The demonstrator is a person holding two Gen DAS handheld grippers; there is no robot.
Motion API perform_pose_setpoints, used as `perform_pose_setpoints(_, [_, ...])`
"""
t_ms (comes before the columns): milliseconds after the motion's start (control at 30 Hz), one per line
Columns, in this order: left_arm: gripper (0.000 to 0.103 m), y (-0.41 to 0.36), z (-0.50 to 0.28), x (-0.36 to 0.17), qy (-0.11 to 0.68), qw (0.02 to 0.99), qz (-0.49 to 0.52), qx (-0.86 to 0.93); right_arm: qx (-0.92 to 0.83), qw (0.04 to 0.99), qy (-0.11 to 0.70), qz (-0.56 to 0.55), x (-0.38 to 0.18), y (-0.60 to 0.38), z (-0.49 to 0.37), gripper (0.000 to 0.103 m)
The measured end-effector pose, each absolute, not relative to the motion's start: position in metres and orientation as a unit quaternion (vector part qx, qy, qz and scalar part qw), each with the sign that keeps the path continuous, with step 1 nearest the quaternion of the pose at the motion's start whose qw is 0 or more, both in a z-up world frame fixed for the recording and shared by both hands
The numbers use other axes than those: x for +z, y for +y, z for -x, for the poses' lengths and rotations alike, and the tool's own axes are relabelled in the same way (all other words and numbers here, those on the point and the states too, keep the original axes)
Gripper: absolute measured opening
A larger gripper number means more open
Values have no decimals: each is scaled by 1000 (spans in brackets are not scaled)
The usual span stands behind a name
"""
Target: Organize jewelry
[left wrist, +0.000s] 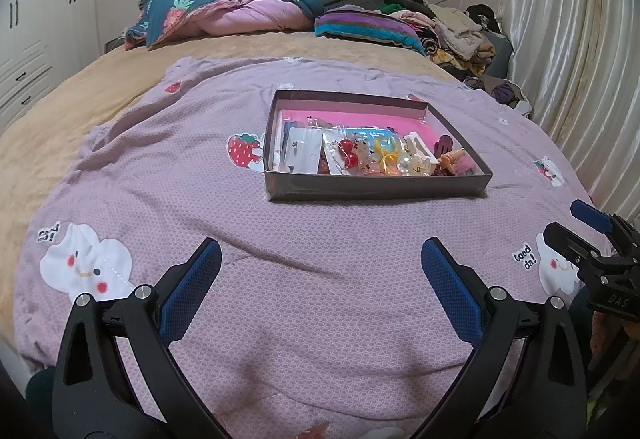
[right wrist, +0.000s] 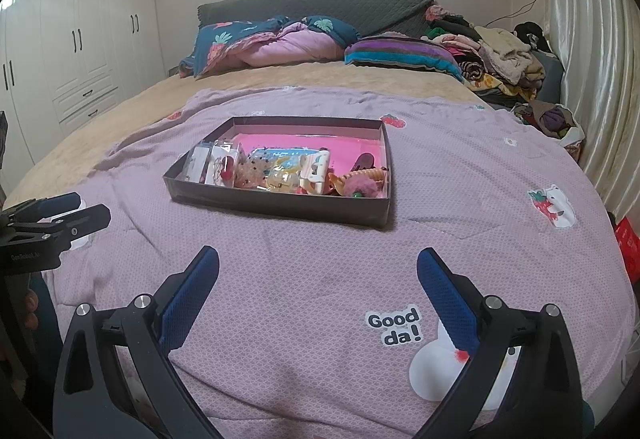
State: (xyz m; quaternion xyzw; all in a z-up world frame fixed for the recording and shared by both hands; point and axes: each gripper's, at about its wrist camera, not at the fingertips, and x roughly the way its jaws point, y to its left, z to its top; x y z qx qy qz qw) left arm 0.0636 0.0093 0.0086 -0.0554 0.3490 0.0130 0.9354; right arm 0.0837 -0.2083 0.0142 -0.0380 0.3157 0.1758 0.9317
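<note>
Both the left gripper [left wrist: 320,255] and the right gripper [right wrist: 318,263] were wide open and held nothing, above a purple quilt [right wrist: 460,199] printed "Good da!" [right wrist: 394,327]. The jewelry [left wrist: 376,155] lay in a dark shallow box [left wrist: 376,189] ahead on the quilt. The right gripper's body read "DAS" [left wrist: 618,302].

Jewelry box [left wrist: 372,191] on purple quilt [left wrist: 200,199]

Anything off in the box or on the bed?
Nothing spilled or damaged. The box sits flat on the purple quilt, with the jewelry and hair clips heaped along its near side and the pink far half bare. Both tools are open and empty.
</note>
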Motion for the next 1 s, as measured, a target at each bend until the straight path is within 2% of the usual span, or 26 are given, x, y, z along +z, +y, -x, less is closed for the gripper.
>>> perform_pose_setpoints(1000, [93, 10, -63, 10, 350, 935, 58, 9, 176, 931, 317, 41, 12, -208, -84, 99])
